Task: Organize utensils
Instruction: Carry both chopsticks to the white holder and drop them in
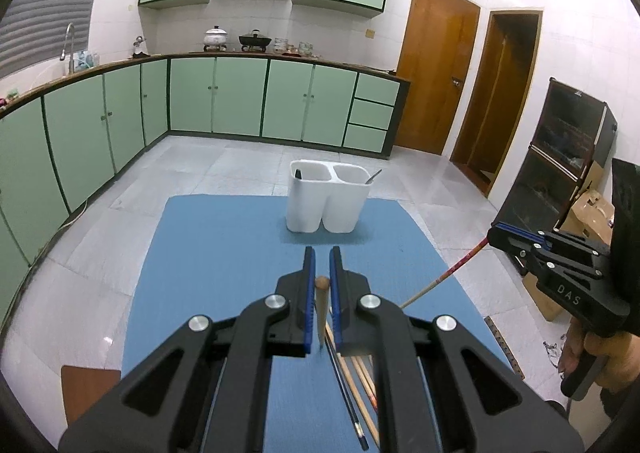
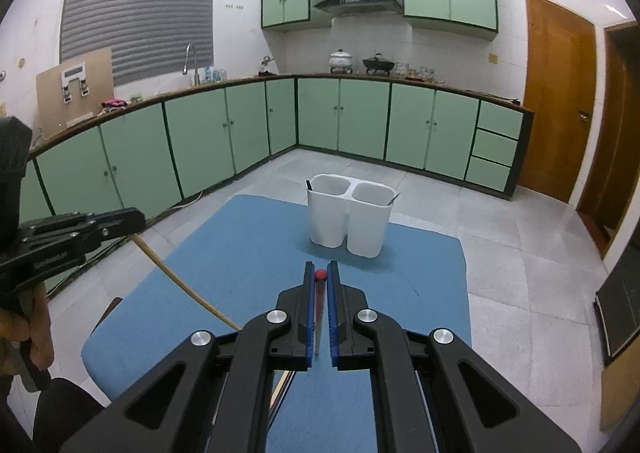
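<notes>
A white two-compartment utensil holder [image 1: 326,197] [image 2: 349,219] stands at the far middle of the blue mat [image 1: 224,265] [image 2: 256,253]. A dark handle pokes from its left cup and a metal utensil from its right. My left gripper [image 1: 322,257] is shut on a wooden chopstick [image 1: 321,305], held above the mat short of the holder. My right gripper [image 2: 321,269] is shut on a red-tipped chopstick [image 2: 319,301]; it also shows in the left wrist view [image 1: 520,241]. Several more chopsticks [image 1: 352,393] lie on the mat under the left gripper.
The mat lies on a low table over a grey tiled floor. Green kitchen cabinets [image 1: 240,101] run along the back and left. Wooden doors [image 1: 436,69] and a dark cabinet [image 1: 560,157] with cardboard boxes stand to the right.
</notes>
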Tool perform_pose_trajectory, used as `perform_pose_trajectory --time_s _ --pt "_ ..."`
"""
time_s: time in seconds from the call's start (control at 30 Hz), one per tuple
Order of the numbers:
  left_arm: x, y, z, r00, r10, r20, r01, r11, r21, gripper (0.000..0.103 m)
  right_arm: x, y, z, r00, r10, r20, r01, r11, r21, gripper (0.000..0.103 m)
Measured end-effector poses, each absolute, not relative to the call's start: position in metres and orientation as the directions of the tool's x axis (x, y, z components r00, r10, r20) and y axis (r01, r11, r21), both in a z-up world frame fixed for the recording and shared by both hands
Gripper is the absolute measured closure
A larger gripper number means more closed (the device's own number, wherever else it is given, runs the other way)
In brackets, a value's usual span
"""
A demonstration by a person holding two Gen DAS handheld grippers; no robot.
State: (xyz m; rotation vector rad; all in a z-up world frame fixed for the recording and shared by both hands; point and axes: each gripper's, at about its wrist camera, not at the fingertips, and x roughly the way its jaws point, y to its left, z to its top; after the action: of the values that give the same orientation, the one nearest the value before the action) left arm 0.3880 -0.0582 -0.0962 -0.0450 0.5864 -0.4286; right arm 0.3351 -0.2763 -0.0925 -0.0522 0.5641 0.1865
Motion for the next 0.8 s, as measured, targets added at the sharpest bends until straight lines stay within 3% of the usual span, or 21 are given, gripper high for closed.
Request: perform_pose_trajectory --time_s 0.37,0.8 --pt "0.427 -0.068 -0.064 0.754 -0.405 -0.517 0.394 0.909 -0.137 0.097 0.368 -0.270 -0.054 0.829 0.174 -0.532 -0.221 0.975 -0.026 0.097" --pt "0.504 -0.109 0.043 0.840 -0.410 -0.355 0.398 0.911 -0.112 0.097 0.463 -0.296 0.043 0.888 0.148 -0.436 -0.161 0.987 0.009 0.097"
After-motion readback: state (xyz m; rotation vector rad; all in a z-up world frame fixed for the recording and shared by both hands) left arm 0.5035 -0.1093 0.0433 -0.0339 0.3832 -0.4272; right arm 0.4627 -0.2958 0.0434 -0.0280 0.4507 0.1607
